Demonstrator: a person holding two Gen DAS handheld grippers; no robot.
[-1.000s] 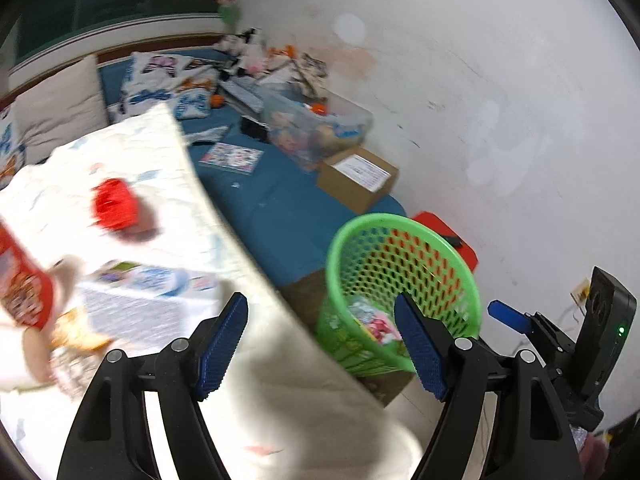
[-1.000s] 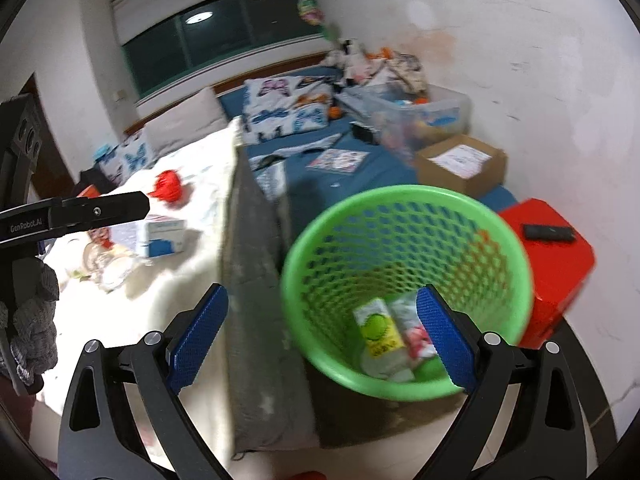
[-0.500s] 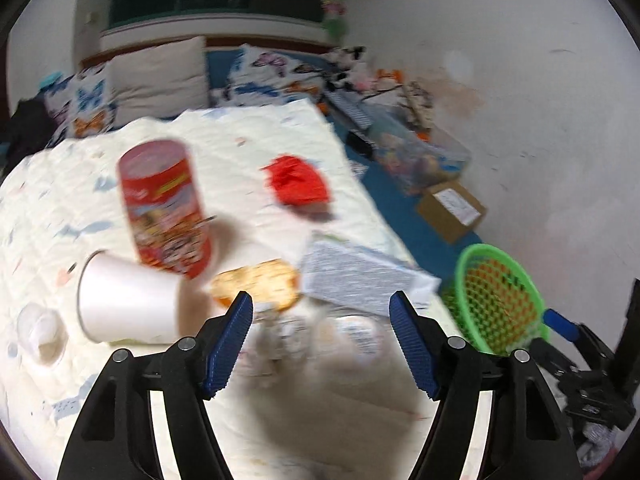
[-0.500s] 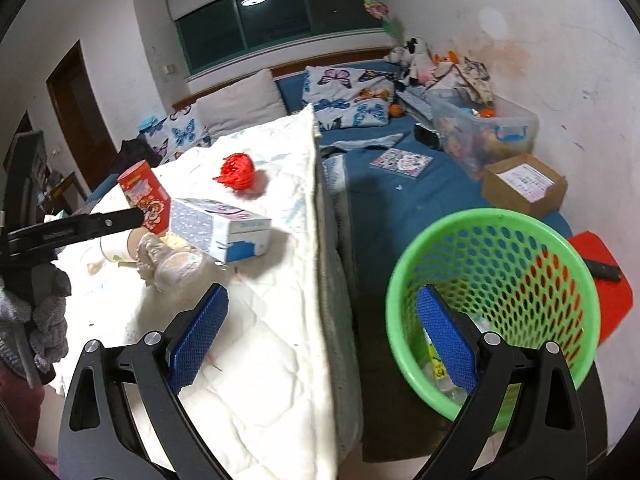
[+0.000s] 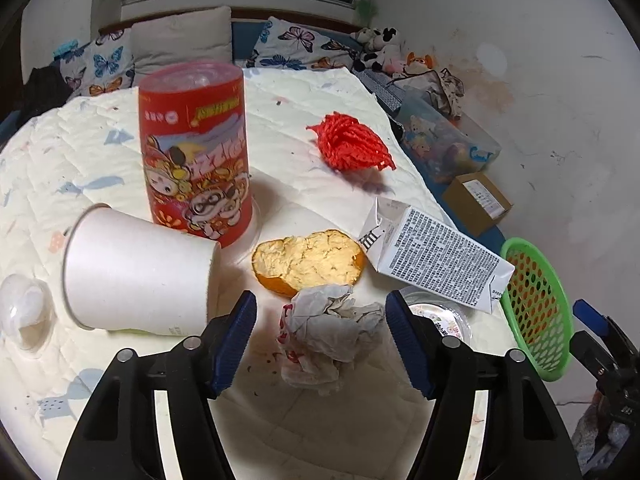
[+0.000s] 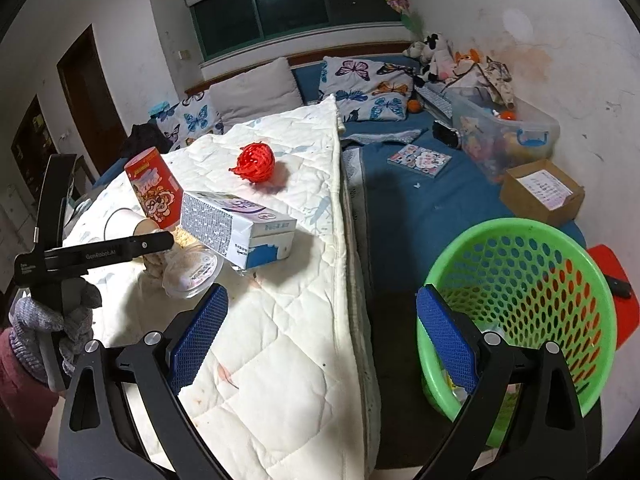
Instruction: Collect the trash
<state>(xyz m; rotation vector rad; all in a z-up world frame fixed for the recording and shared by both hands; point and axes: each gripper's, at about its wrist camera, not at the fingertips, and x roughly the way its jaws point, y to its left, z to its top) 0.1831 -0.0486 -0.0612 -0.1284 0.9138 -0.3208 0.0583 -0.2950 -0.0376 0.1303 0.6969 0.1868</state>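
Observation:
A crumpled paper wrapper (image 5: 328, 332) lies on the white quilt (image 5: 320, 420) between the fingers of my left gripper (image 5: 322, 340). Its jaws are closing, and the blue pads (image 5: 236, 336) stand just clear of the paper. Around it lie an orange peel (image 5: 308, 260), a tipped white paper cup (image 5: 136, 276), an upright red can (image 5: 196, 160), a milk carton (image 5: 436, 264), a clear plastic tub (image 5: 436, 316) and a red net ball (image 5: 350, 144). My right gripper (image 6: 322, 340) hangs open and empty over the quilt's edge, beside the green basket (image 6: 520, 312).
The basket holds a few wrappers at its bottom. A clear dome lid (image 5: 24, 308) sits at the quilt's left. Beyond lie a blue sheet (image 6: 400, 208), a cardboard box (image 6: 540, 194), a toy bin (image 6: 504, 136) and pillows. A gloved hand (image 6: 52, 328) holds the left gripper.
The left gripper swung from the basket to the trash on the quilt, dropped over the crumpled wrapper and narrowed its jaws. The right gripper shifted left, off the basket toward the quilt's edge.

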